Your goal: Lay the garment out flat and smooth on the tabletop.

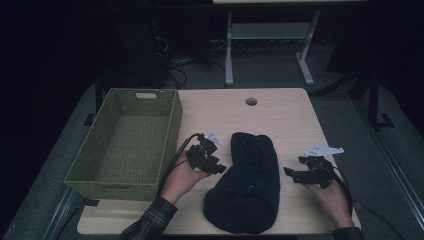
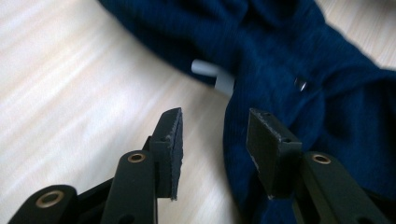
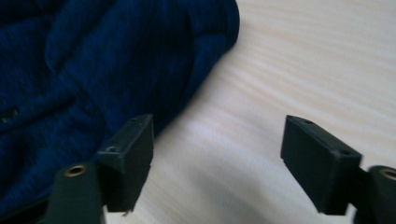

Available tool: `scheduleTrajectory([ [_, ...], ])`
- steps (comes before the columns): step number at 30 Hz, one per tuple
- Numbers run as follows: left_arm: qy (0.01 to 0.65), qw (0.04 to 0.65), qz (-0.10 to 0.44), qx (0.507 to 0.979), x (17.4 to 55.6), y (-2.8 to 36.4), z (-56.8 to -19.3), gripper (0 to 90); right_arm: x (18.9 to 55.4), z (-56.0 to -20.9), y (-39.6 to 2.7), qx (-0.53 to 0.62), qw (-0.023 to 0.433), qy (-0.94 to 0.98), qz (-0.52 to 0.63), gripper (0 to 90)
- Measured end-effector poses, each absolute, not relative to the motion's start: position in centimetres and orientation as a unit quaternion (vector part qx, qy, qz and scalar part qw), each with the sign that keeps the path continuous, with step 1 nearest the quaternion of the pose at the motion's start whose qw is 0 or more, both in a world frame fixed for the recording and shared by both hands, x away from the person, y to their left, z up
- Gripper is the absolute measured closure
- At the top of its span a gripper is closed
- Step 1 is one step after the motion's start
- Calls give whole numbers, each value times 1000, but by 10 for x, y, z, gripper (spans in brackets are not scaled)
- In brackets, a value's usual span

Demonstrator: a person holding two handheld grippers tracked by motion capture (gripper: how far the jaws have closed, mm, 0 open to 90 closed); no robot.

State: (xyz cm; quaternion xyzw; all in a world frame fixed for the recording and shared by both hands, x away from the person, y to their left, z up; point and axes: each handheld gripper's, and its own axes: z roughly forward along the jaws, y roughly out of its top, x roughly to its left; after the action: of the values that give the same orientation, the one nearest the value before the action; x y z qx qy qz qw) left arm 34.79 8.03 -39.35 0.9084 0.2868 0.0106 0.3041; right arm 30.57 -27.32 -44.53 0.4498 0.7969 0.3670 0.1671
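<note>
Dark navy garment (image 1: pixel 247 185) is soft, ribbed knit cloth, matt; table (image 1: pixel 290 120) is pale smooth wood-grain; basket (image 1: pixel 125 145) is rough green weave.

1. I see a dark navy knitted garment (image 1: pixel 248 182) lying bundled lengthwise on the table (image 1: pixel 292 117), right of centre.
2. Its wider, rounded end reaches almost to the near edge; its narrower end points toward the far edge.
3. The ribbed cloth is creased, with a small metal snap (image 2: pixel 300 84) showing.
</note>
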Motion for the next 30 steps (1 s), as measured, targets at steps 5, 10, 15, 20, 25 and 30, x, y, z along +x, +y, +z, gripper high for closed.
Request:
scheduleTrajectory([
  [5, 280, 317, 12, 906, 357, 66, -386, 543, 315, -436, -271, 446, 168, 794, 377, 326],
  [10, 284, 324, 5, 903, 366, 52, -389, 542, 326, -433, -265, 444, 165, 796, 377, 363],
  [15, 288, 324, -4, 901, 370, 43, -397, 542, 338, -438, -261, 448, 154, 791, 388, 400],
  [20, 293, 324, -10, 899, 373, 41, -402, 612, 356, -443, -255, 458, 141, 788, 386, 442],
  [25, 292, 321, -23, 901, 376, 41, -406, 761, 371, -454, -251, 470, 128, 784, 384, 503],
  [30, 286, 308, -27, 907, 376, 40, -409, 866, 374, -463, -249, 468, 93, 791, 384, 649],
])
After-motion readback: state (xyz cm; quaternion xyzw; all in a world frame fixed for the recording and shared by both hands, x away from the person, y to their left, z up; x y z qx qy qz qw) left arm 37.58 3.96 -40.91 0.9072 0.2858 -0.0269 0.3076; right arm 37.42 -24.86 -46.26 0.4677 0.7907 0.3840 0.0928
